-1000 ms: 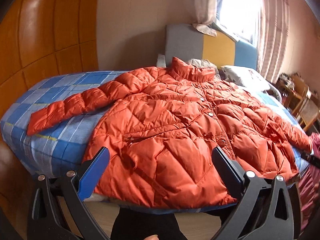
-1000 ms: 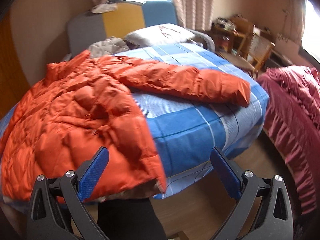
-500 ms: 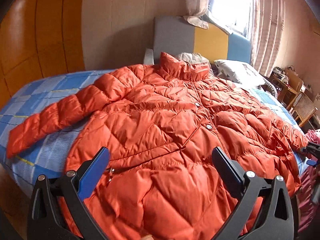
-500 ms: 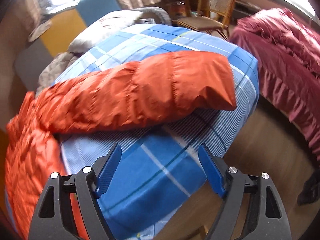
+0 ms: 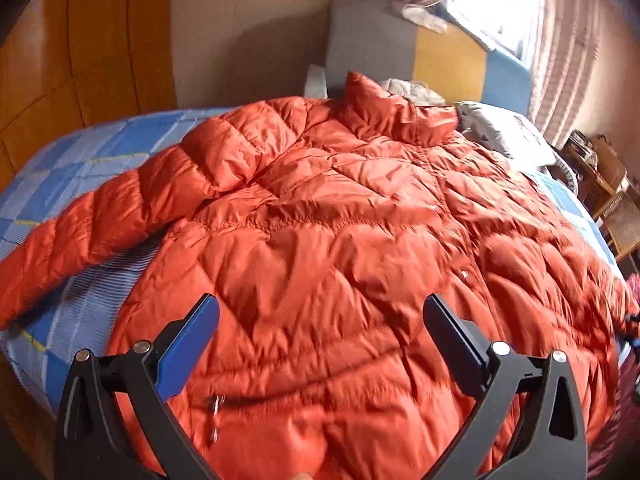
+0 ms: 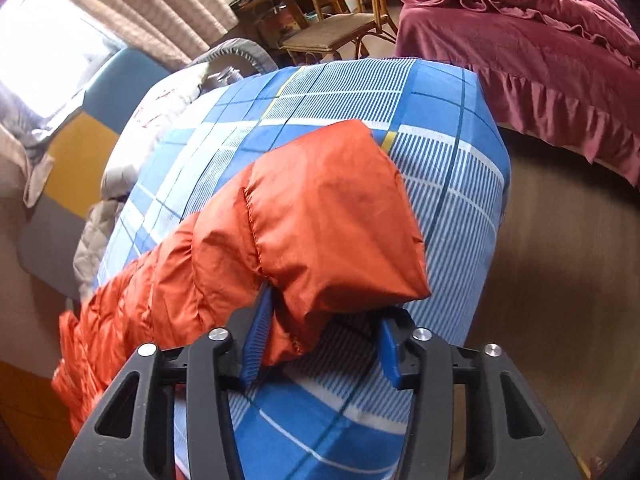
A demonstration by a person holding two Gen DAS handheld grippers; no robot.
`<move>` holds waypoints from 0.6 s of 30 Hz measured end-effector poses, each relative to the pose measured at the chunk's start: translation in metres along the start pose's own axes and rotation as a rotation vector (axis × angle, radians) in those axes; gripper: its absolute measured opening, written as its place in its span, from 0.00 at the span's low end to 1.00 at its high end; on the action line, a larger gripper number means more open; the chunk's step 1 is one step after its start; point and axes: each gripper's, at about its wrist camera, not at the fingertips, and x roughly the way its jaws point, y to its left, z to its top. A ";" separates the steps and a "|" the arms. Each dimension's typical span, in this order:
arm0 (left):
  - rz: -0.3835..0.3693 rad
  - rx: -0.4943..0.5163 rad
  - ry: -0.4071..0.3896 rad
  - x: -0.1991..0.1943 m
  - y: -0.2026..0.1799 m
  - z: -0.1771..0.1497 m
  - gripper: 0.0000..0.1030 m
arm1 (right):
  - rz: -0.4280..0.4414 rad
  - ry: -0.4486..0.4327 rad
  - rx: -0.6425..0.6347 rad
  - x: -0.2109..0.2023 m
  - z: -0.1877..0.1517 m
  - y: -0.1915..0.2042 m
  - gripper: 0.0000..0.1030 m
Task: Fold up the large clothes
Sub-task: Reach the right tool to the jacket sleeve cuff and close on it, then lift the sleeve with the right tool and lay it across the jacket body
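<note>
An orange quilted puffer jacket [image 5: 340, 240] lies front up, spread across a blue plaid bed [image 5: 80, 168]. Its left sleeve [image 5: 100, 224] stretches out to the left. My left gripper [image 5: 320, 340] is open and empty, hovering above the jacket's lower front. In the right wrist view the jacket's right sleeve [image 6: 312, 220] lies across the bed [image 6: 440, 152], cuff toward the bed's edge. My right gripper [image 6: 320, 344] is open, with its jaws on either side of the sleeve cuff; the cuff's lower edge sits between the blue pads [image 6: 256, 336].
A grey, yellow and blue headboard [image 5: 420, 48] and pillows [image 5: 504, 132] stand at the bed's far end. A wooden wardrobe [image 5: 80, 52] is on the left. A wicker chair [image 6: 340, 8], a maroon bedspread [image 6: 540, 32] and bare wood floor [image 6: 560, 300] lie to the right.
My left gripper moved forward over the jacket's body. My right gripper moved in onto the right sleeve's cuff and its jaws narrowed around it.
</note>
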 end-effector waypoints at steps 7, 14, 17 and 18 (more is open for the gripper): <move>0.020 -0.004 0.044 0.055 0.003 0.041 0.98 | -0.018 -0.009 -0.065 0.014 0.017 0.014 0.18; 0.071 -0.032 0.114 0.103 0.023 0.049 0.91 | -0.068 -0.050 -0.187 0.017 0.032 0.043 0.10; 0.077 -0.013 0.099 0.108 0.019 0.042 0.93 | -0.071 -0.076 -0.233 0.016 0.039 0.058 0.08; 0.073 -0.018 0.099 0.109 0.020 0.043 0.93 | -0.065 -0.088 -0.248 0.014 0.041 0.065 0.08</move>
